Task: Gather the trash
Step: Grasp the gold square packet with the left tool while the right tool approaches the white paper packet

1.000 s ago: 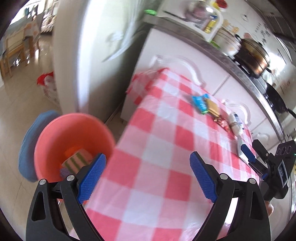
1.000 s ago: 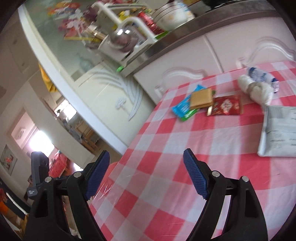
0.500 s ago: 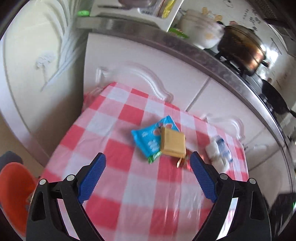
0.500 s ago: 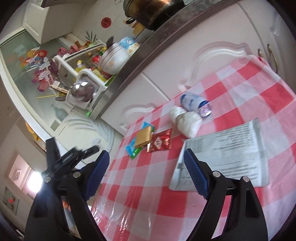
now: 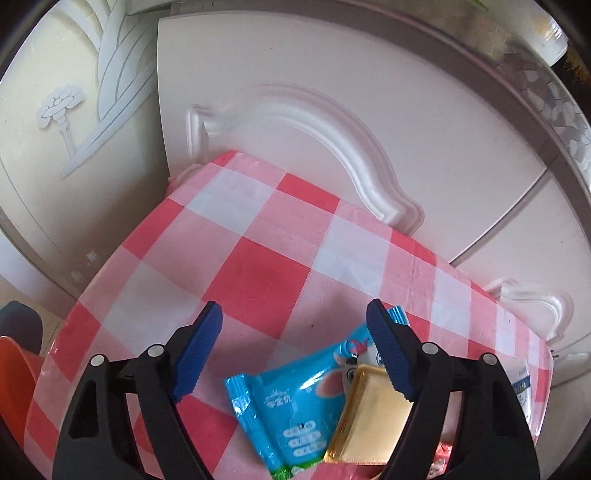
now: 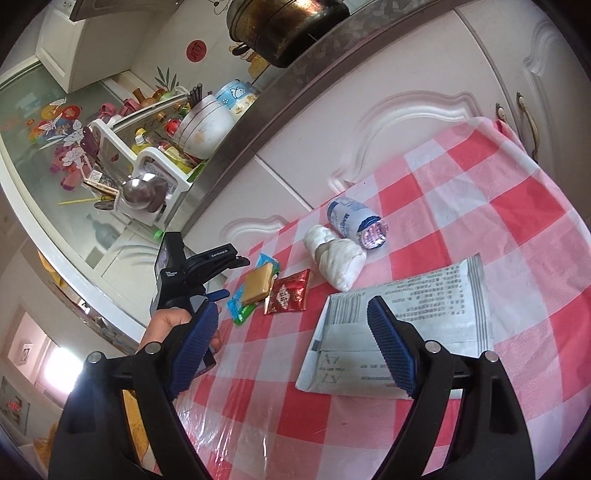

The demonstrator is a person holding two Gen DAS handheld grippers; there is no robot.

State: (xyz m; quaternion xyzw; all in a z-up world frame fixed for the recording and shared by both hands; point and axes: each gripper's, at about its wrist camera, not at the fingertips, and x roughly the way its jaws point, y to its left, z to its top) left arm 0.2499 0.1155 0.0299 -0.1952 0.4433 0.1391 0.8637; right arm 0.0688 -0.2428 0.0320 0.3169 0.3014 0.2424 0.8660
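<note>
A home kitchen: white cabinets [image 6: 388, 122] under a steel counter [image 6: 266, 107] at the far side, a pot [image 6: 284, 26], bowls [image 6: 203, 127] and a dish rack [image 6: 147, 162] on it, a checked tablecloth [image 6: 480, 221] near.

A red, pink and white checked cloth [image 6: 461, 206] covers the bench, strewn with a bright blue snack wrapper [image 5: 295, 402], a gold packet [image 5: 369, 421], a red sachet [image 6: 290, 293], a white wad [image 6: 338, 258], a blue-and-white bottle [image 6: 351, 218] and a grey printed mailer [image 6: 413, 314]; blue-padded black grippers frame cream cabinets [image 5: 332, 85]
</note>
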